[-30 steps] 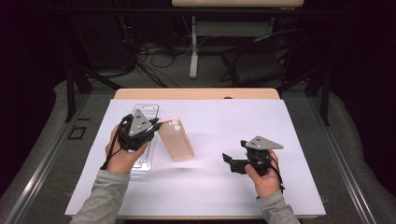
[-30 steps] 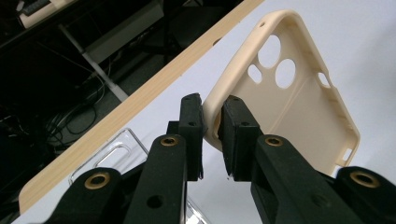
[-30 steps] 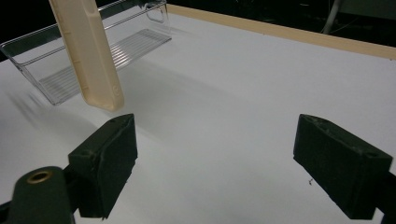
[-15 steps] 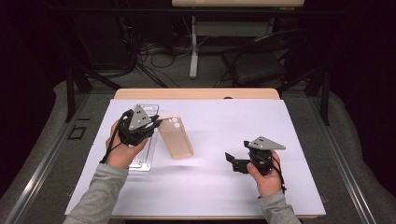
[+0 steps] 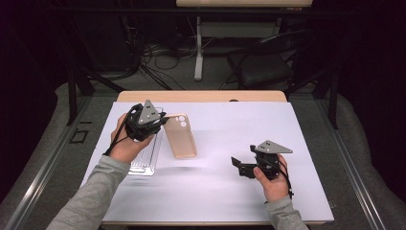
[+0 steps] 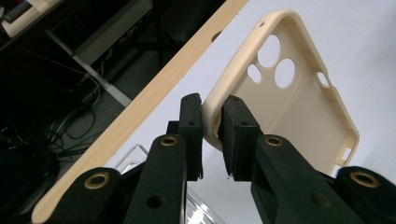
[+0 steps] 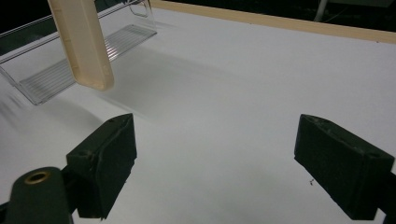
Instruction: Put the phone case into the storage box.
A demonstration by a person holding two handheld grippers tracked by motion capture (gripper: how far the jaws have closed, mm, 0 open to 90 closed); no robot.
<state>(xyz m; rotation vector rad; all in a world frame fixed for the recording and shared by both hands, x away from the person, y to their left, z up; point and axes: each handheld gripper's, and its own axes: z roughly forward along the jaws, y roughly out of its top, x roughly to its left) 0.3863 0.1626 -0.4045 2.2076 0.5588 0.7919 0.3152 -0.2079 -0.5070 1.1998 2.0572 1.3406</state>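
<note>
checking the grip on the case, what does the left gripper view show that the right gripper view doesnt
Left gripper view: the left claw shut on the rim of the beige phone case, near its camera cutouts, with the case's hollow inside facing the camera and the table's wooden edge beside it.

Right gripper view: the right claw, open with nothing between its jaws, above the white table surface. The case is seen edge-on, its lower end hanging clear of the table.

Both: the phone case, the clear plastic tray and the white table.
</note>
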